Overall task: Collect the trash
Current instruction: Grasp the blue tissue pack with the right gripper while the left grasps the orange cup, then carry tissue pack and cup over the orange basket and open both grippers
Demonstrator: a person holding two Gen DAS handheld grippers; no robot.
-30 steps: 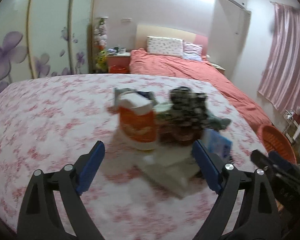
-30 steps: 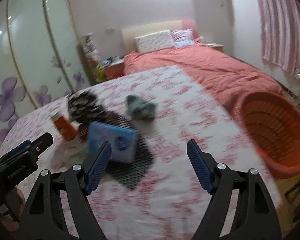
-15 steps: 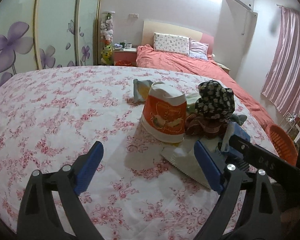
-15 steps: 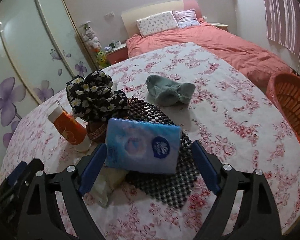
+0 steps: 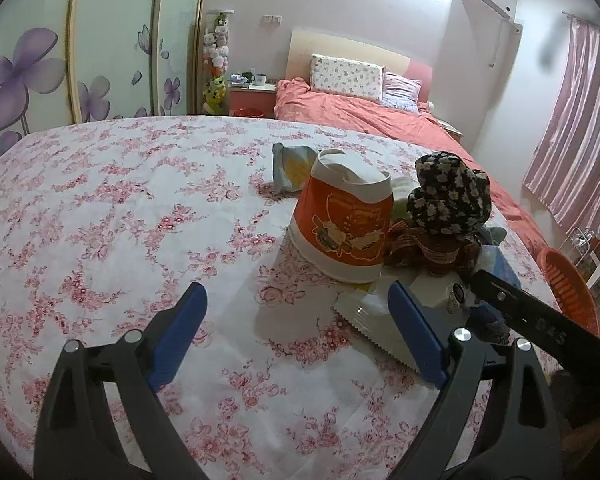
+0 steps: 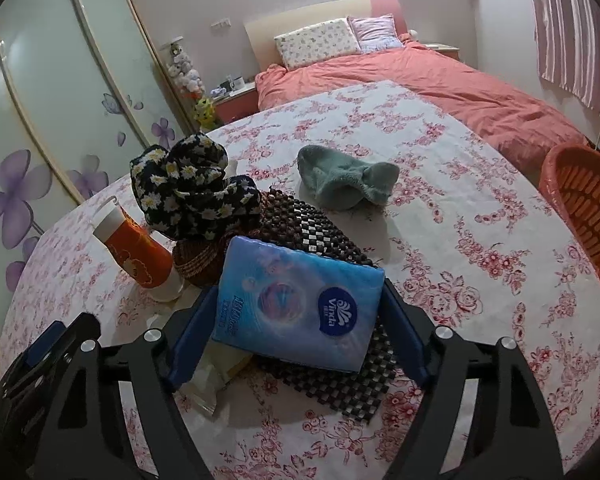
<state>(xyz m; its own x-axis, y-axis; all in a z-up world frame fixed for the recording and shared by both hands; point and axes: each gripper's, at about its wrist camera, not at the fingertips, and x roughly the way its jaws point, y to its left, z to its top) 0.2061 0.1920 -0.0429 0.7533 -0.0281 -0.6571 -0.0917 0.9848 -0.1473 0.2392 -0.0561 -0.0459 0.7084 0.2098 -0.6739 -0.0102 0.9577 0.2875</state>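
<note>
Right tool (image 6: pixel 296 330) straddling tissue pack (image 6: pixel 298 306) — basket (image 6: pixel 588 216) beside

The left gripper (image 5: pixel 296 334) is held low and level, its two blue-padded jaws spread wide with nothing between them. Its fingers (image 5: pixel 178 330) reach toward 12 o'clock in its own view. The right gripper (image 6: pixel 298 326) sits at 3 o'clock of the left, showing there as a black arm entering from the right edge. Its jaws are spread and flank a blue tissue pack (image 6: pixel 300 306), pads right against the pack's two short ends; a firm squeeze cannot be told.
</note>
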